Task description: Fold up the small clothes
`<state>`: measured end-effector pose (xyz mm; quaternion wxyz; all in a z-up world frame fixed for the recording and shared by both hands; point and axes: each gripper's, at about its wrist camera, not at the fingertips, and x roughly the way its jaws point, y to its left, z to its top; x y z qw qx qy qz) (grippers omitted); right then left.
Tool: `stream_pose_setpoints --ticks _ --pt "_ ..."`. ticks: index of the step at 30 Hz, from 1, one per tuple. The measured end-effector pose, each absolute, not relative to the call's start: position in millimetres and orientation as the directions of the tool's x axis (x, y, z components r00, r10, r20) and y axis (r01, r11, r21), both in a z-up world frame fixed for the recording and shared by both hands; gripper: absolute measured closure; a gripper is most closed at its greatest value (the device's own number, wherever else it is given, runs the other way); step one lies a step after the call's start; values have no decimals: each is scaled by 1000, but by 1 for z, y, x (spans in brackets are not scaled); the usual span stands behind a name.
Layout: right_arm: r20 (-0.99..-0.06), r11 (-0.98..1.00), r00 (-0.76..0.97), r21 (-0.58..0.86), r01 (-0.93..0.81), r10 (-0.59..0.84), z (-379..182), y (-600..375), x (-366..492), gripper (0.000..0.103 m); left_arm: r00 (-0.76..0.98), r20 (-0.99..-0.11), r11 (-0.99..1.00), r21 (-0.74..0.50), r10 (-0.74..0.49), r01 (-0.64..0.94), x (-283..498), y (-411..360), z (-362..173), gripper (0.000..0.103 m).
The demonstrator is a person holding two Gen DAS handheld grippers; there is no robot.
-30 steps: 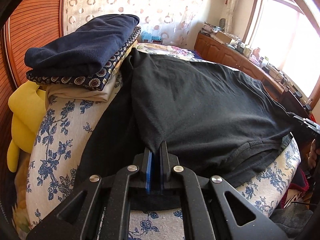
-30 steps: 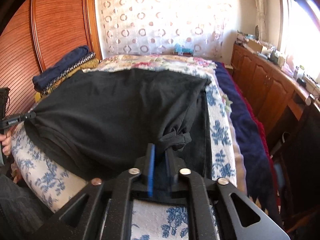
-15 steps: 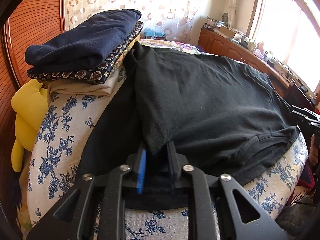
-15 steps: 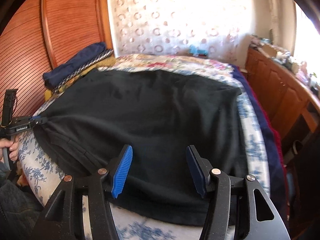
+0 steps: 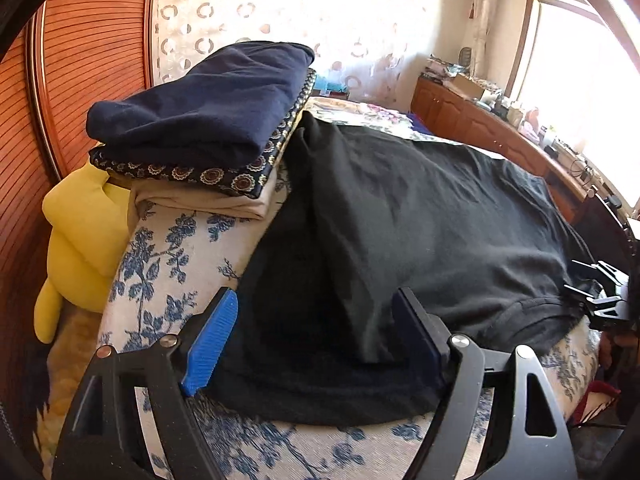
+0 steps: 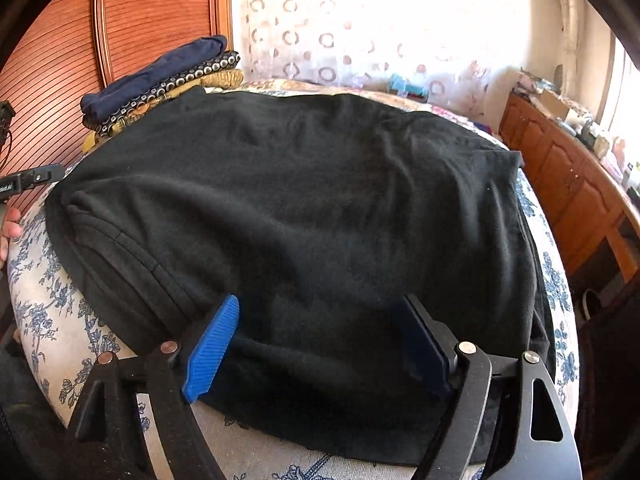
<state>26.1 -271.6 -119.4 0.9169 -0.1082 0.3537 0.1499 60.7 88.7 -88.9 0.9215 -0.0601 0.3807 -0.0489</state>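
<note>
A black garment [image 5: 420, 220] lies spread flat over the blue-flowered bed cover [image 5: 168, 256], one side folded in over the body. My left gripper [image 5: 316, 296] hovers over the garment's near left corner; its jaws are opening, with cloth lying loose between the blue pads [image 5: 212, 340], not pinched. My right gripper [image 6: 320, 302] is over the near edge of the black garment [image 6: 304, 200], jaws also opening and nothing pressed between them. Each gripper shows in the other's view: the right gripper [image 5: 600, 300] at the garment's hem, the left gripper [image 6: 32, 178] at the far left.
A stack of folded clothes [image 5: 200, 120], navy on top, sits at the left head of the bed, also in the right wrist view [image 6: 160, 80]. A yellow plush [image 5: 80, 232] is wedged beside it. Wooden cabinets [image 6: 568, 176] run along the right, a ribbed wooden panel [image 5: 80, 60] on the left.
Both grippers were shut on bunched black cloth and have opened and let it go. The garment now lies flat. The right gripper has moved lower and closer to the bed.
</note>
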Motion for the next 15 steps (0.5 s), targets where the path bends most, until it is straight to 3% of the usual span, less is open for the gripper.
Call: stream_pose_setpoints --ticks 15 --pt "-643 972 745 1 -234 179 -120 -292 3 20 691 -720 994 -109 -64 -22 61 98 -108 23"
